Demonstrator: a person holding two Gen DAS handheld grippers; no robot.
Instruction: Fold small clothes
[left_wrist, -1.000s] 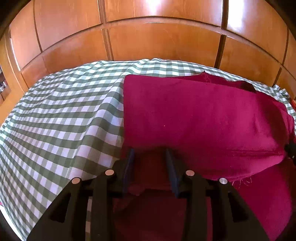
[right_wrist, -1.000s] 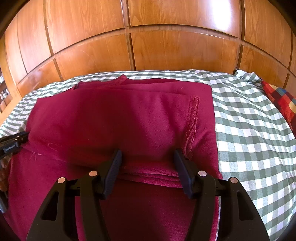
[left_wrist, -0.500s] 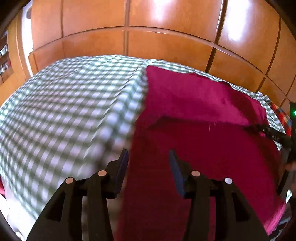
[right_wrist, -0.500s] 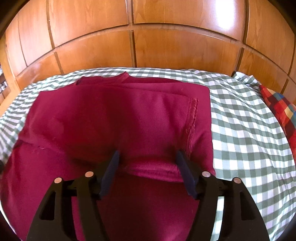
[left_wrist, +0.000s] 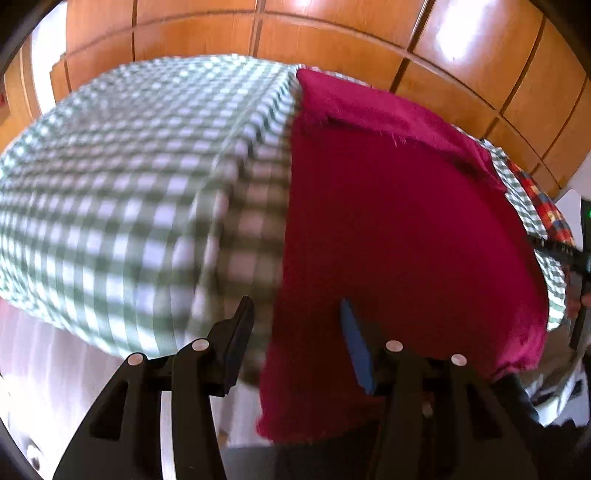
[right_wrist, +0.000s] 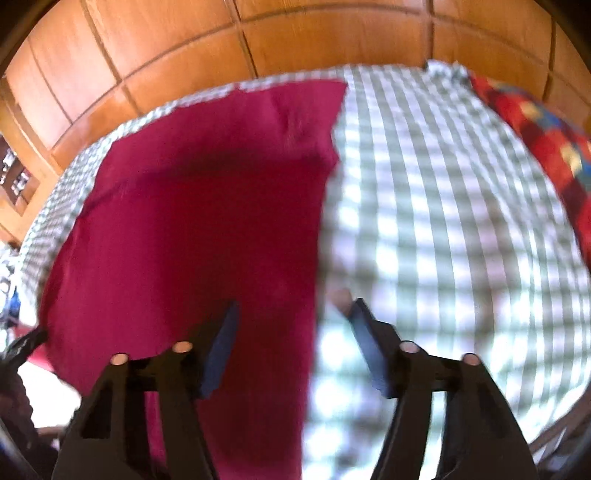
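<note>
Both the left gripper (left_wrist: 293, 334) and the right gripper (right_wrist: 291, 332) are hanging released, empty, the right's jaws having just been narrowing; the soft, light crimson cloth (left_wrist: 399, 236) is draping limply ahead, best pinched at its near corners.

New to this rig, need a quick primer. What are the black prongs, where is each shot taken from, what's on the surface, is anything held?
The black prongs are hand-held two-finger tools; a person carries one in each hand, each with a fisheye camera looking along its fingers. One picture is from the left tool, the other from the right tool. A dark red garment lies on a green checked cloth, wooden panels behind. Both pictures are blurred. Both tools are open and hold nothing; the left has just been opening, the right closing.
</note>
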